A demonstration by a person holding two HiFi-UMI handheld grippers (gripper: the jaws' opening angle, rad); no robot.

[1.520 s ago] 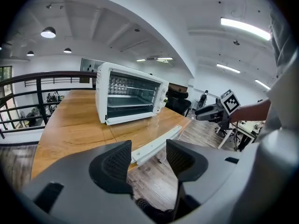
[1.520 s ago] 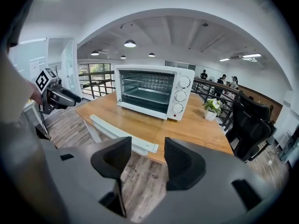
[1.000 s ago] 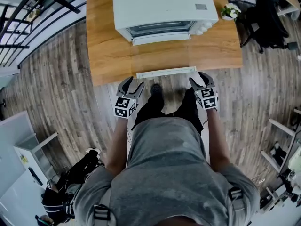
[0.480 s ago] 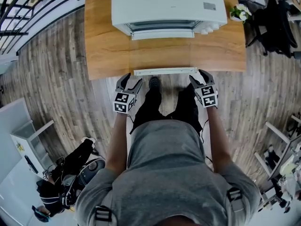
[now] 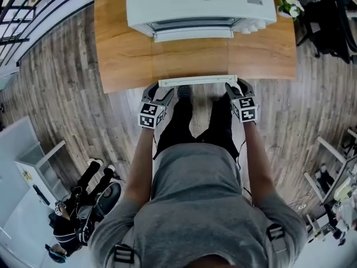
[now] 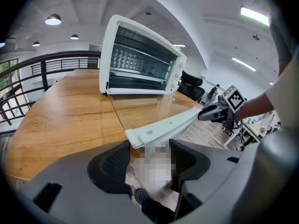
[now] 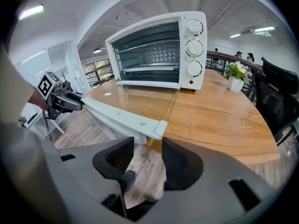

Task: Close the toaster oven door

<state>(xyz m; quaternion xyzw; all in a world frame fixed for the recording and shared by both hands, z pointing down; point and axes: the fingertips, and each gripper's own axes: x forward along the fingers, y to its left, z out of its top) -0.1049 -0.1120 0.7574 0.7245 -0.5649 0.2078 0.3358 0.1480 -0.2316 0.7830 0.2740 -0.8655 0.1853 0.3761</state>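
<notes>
A white toaster oven (image 5: 201,1) stands on the wooden table (image 5: 122,54) with its glass door (image 5: 192,57) folded down flat toward me. The door's white handle bar (image 5: 198,81) lies along the table's front edge. My left gripper (image 5: 159,94) sits at the bar's left end; its jaws have just been opening, and the bar's tip (image 6: 140,136) hangs just above the gap, untouched. My right gripper (image 5: 237,88) sits at the right end; its jaws have just been closing, with the bar's end (image 7: 156,127) just ahead of them and no pad pressing on it.
A small potted plant (image 5: 290,7) stands at the table's far right corner, with a black chair (image 5: 329,15) beyond it. A dark railing (image 5: 33,4) runs at the far left. My legs and shoes (image 5: 184,94) are under the table edge. Bags (image 5: 83,205) lie on the floor at left.
Both grippers have moved forward and down to the ends of the handle bar. The oven door still lies flat open.
</notes>
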